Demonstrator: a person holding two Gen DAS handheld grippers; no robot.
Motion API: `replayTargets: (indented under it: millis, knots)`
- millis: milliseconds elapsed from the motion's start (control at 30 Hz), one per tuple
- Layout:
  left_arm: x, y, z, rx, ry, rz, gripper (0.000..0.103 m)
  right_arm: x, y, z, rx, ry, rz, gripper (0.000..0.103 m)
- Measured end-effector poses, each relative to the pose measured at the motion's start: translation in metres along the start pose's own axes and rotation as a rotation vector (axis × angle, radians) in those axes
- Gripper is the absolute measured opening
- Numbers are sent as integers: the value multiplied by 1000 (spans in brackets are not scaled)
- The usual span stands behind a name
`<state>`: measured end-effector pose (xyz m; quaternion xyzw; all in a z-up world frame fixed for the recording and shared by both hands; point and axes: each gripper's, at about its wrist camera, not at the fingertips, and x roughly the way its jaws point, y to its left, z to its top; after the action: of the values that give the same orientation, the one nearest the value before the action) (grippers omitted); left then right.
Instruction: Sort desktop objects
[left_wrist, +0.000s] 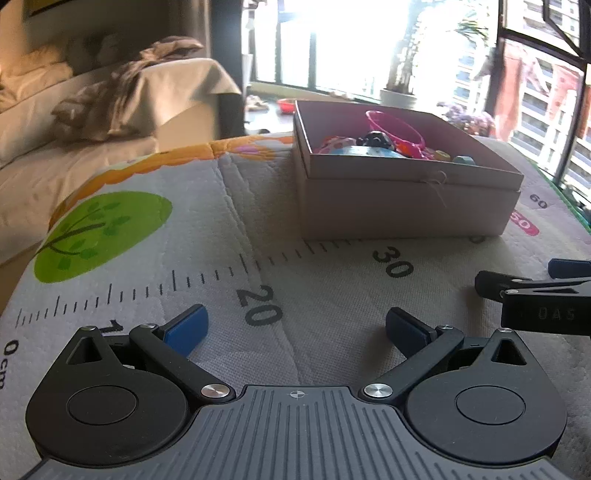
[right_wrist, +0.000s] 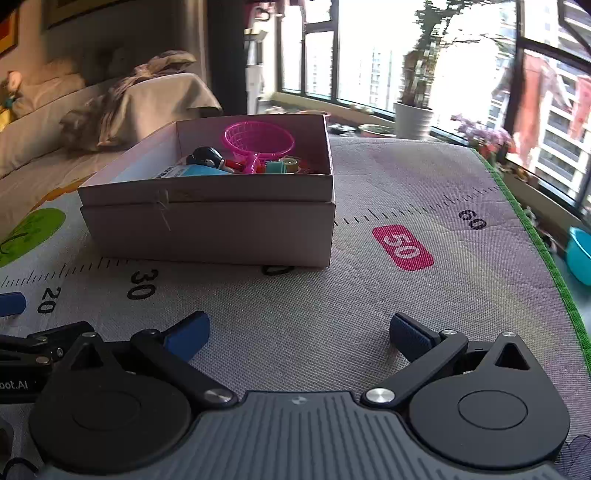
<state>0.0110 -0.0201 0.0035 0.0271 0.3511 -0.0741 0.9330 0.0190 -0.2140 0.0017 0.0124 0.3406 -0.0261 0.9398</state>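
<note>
Left gripper (left_wrist: 297, 328) low over the mat (left_wrist: 332, 288), blue pads (left_wrist: 186, 329) spread wide apart, nothing between them, hovering by the printed "20" of the ruler marking. Right gripper (right_wrist: 299, 330) just beside it to the right, likewise spread wide and empty, over bare mat between the "30" and the pink "50" label (right_wrist: 402, 247). One dark finger of the right gripper visible at the right edge of the left wrist view; a blue pad and black linkage of the left gripper at the left edge of the right wrist view. Beyond both, toward the far edge of the mat, an open cardboard box (right_wrist: 207, 229), resting on the ruler line and covering part of a printed number. Inside the box, from left to right in the right wrist view: a pale blue item with a label (right_wrist: 192, 171), a small black-headed toy figure (right_wrist: 207, 155), a pink plastic strainer (right_wrist: 258, 142) leaning against the back wall, a teal piece (right_wrist: 275, 168), a small yellowish roll (right_wrist: 290, 162). Green tree print (left_wrist: 99, 232) near the mat's left edge, green binding (right_wrist: 532, 236) along the right edge. Off the mat to the right, a teal bowl (right_wrist: 580, 254).
</note>
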Motion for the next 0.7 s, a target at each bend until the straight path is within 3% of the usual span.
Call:
replayTargets:
  millis: [300, 700]
  knots:
    - [-9, -8, -7, -92, -1, 49, 103, 1, -7, -1, -18, -1, 29, 103]
    - [-12, -18, -8, -68, 5, 77, 103, -1, -9, -4, -26, -3, 43, 103]
